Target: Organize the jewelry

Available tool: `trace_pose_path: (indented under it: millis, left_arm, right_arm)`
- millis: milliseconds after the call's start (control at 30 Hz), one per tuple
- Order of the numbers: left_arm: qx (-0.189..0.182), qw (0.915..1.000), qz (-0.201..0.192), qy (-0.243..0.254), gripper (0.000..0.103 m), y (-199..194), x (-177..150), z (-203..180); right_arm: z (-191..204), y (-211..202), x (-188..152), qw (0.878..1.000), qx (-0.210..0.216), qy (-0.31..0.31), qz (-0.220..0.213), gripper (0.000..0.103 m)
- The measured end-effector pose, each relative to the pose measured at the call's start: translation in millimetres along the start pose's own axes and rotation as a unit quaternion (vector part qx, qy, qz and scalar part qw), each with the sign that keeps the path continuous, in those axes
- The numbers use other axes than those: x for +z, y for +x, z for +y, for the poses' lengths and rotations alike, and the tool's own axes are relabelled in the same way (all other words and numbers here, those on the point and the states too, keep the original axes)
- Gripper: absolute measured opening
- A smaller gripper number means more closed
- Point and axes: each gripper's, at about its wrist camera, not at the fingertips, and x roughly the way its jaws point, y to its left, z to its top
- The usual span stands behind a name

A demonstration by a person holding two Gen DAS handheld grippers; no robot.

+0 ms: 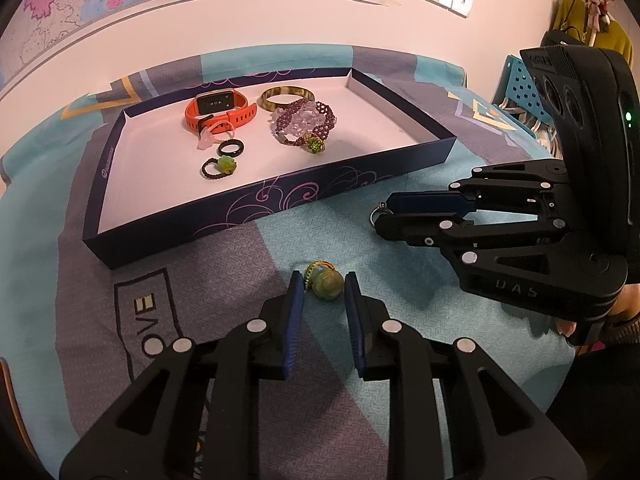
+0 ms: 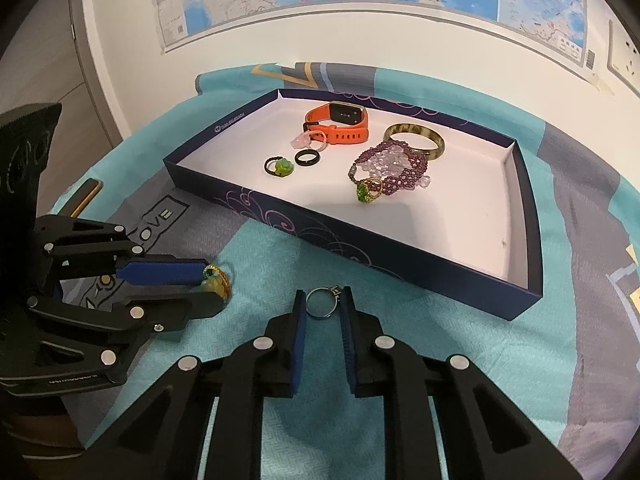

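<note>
Pick-up step, both sides. Left gripper point(image 1: 320, 286) jaws apart around green bead ring with woven band point(image 1: 326, 282) on teal patterned cloth point(image 1: 360, 360); right gripper point(image 2: 323, 306) jaws apart around thin silver metal ring point(image 2: 322, 302), both just outside near edge of navy white-lined cardboard tray point(image 2: 420, 264). Next: close, lift, drop in tray.

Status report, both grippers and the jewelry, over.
Left gripper open, fingers astride green bead ring on cloth. Right gripper open around silver ring. Box lid tray ahead, path clear.
</note>
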Motion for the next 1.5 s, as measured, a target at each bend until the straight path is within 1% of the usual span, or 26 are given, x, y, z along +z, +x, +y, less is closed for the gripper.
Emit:
trace_pose_path:
  millis: [33, 67, 167, 367, 500, 567, 600, 633, 667, 733, 833, 900, 1033, 1267, 1500]
  left_arm:
    - [0.000, 1.0000, 0.000, 0.000, 0.021, -0.1, 0.0, 0.1]
    - [0.000, 1.0000, 0.000, 0.000, 0.021, 0.0, 0.0, 0.0]
    - [0.000, 1.0000, 0.000, -0.001, 0.021, 0.0, -0.1, 0.2]
    - [-0.001, 1.0000, 0.000, -0.001, 0.021, 0.1, -0.2, 0.4]
    - [-0.001, 1.0000, 0.000, -0.001, 0.021, -0.2, -0.1, 0.3]
    - [-0.001, 1.0000, 0.000, -0.001, 0.021, -0.2, -0.1, 0.4]
    - [-0.001, 1.0000, 0.000, -0.001, 0.021, -0.2, -0.2, 0.3]
    - [-0.001, 1.0000, 0.000, -0.001, 0.021, -0.1, -0.1, 0.1]
    - [0.000, 1.0000, 0.000, 0.000, 0.021, -0.1, 0.0, 0.0]
    - [0.000, 1.0000, 0.000, -0.001, 0.021, -0.2, 0.0, 0.3]
    - [-0.001, 1.0000, 0.000, -0.001, 0.021, 0.0, 0.2, 0.3]
    - [0.000, 1.0000, 0.000, 0.000, 0.021, -0.2, 0.0, 0.4]
    - [0.000, 1.0000, -0.001, -0.001, 0.021, -0.3, 0.1, 0.7]
    - [0.001, 1.0000, -0.003, -0.003, 0.020, -1.8, 0.8, 0.5]
    - [0.001, 0.9999, -0.013, -0.006, 0.020, -6.4, 1.0, 1.6]
  right_arm:
    - [-0.7, -0.4, -0.2, 1.000, 0.002, 0.003, 0.000, 0.014]
    - [-1.3, -1.3, -0.1, 1.000, 0.004, 0.005, -0.002, 0.001]
    - [-3.5, -1.6, -0.1, 1.000, 0.012, 0.013, -0.002, 0.000]
    - [-6.3, -2.8, -0.8, 1.000, 0.015, 0.023, -0.004, 0.001]
    - [-8.7, -5.5, -0.2, 0.999, 0.028, 0.037, -0.010, 0.009]
    - [-6.1, -5.4, 1.2, 0.999, 0.032, 0.033, -0.012, 0.012]
    - [-5.3, -5.0, 1.7, 0.999, 0.032, 0.032, -0.011, 0.016]
    - [-3.5, -3.4, 2.5, 0.999, 0.032, 0.029, -0.008, 0.030]
    - [-1.6, -1.7, 2.8, 0.999, 0.030, 0.025, -0.006, 0.035]
    - [2.6, 1.8, 2.8, 1.000, 0.020, 0.014, 0.000, 0.035]
    - [9.0, 2.9, 2.8, 1.000, 0.001, -0.007, 0.003, 0.024]
    - [10.8, 3.2, 2.6, 1.000, 0.000, -0.013, 0.003, 0.016]
    - [11.1, 3.4, 2.6, 1.000, 0.003, -0.012, 0.003, 0.016]
    - [5.7, -3.8, 0.8, 1.000, 0.020, 0.004, -0.010, 0.016]
    - [1.4, -9.1, 0.0, 0.999, 0.030, 0.013, -0.019, 0.016]
